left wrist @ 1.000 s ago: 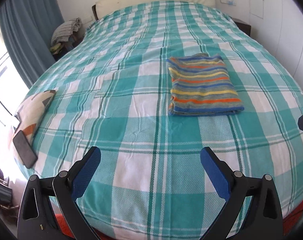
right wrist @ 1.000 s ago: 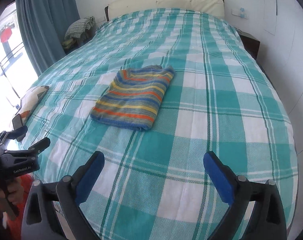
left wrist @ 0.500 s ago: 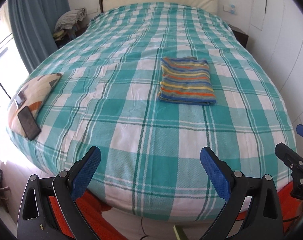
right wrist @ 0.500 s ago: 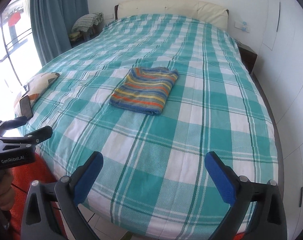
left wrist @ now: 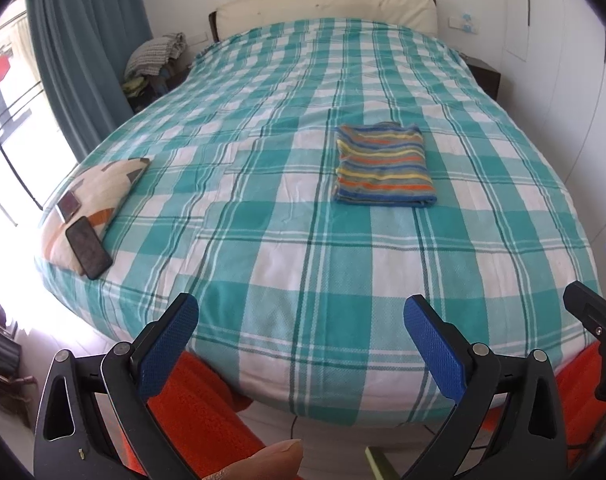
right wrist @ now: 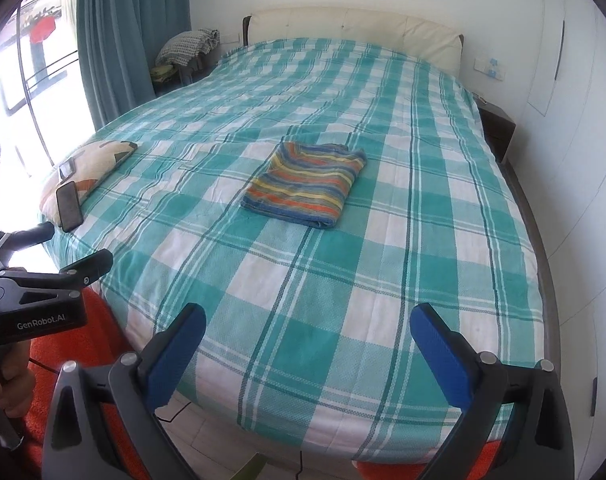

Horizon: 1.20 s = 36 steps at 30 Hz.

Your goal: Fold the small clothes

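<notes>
In the left wrist view the left gripper [left wrist: 301, 346] hangs with its blue fingers [left wrist: 167, 344] spread wide and nothing between them, off the foot edge of the bed [left wrist: 287, 264]. The folded striped garment [left wrist: 384, 170] lies flat on the checked cover well beyond the fingers — toward the headboard and a little to the right of the bed's middle, touching neither finger. Only bare cover lies between the gripper and the garment. At the bed's left edge sits a patterned cushion [left wrist: 115, 178] with a dark phone [left wrist: 89, 247] resting on it, well apart from the garment. A fingertip [left wrist: 259, 462] shows at the bottom of the frame, and part of the right gripper pokes in past the bed's right corner. In the right wrist view the right gripper [right wrist: 307, 354] is likewise parted and empty, off the foot of the bed [right wrist: 483, 264]. The striped garment [right wrist: 305, 183] lies far ahead of its fingers [right wrist: 173, 354] and left of the midline, with open cover between. The cushion [right wrist: 97, 156] and phone [right wrist: 69, 206] sit at the bed's left edge, and the left gripper [right wrist: 77, 256] — held in a hand [right wrist: 9, 388] — is just off the bed's near left corner, its fingers apart.
</notes>
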Each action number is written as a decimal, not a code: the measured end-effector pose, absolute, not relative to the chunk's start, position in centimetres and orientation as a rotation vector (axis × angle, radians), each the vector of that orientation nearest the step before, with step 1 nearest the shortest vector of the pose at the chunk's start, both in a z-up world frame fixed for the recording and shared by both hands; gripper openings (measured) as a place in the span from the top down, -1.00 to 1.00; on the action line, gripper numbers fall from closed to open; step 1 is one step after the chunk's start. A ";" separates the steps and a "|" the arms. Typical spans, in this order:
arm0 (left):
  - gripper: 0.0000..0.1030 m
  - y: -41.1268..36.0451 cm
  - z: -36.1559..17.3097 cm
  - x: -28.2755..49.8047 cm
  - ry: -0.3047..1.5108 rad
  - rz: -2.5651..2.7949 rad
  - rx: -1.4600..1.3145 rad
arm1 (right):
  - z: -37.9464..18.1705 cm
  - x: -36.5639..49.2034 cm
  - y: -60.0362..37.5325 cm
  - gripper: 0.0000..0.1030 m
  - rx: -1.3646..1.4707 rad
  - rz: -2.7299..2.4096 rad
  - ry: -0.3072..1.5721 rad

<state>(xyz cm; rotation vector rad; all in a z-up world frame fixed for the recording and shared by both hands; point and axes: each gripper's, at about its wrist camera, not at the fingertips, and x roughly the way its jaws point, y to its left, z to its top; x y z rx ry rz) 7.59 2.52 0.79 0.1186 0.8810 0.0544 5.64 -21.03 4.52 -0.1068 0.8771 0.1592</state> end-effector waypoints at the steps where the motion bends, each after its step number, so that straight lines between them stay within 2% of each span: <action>1: -0.99 2.4 1.0 7.4 0.875 0.056 0.122 | 4.9 5.5 -21.0 -0.97 -0.107 0.155 0.871; 14: -1.00 3.1 3.8 6.5 0.709 0.064 0.126 | 7.0 4.6 -21.3 -0.97 -0.171 0.057 0.848; 36: -1.00 1.5 3.3 4.5 0.833 0.056 0.156 | 7.8 2.9 -21.4 -0.97 -0.169 0.023 0.847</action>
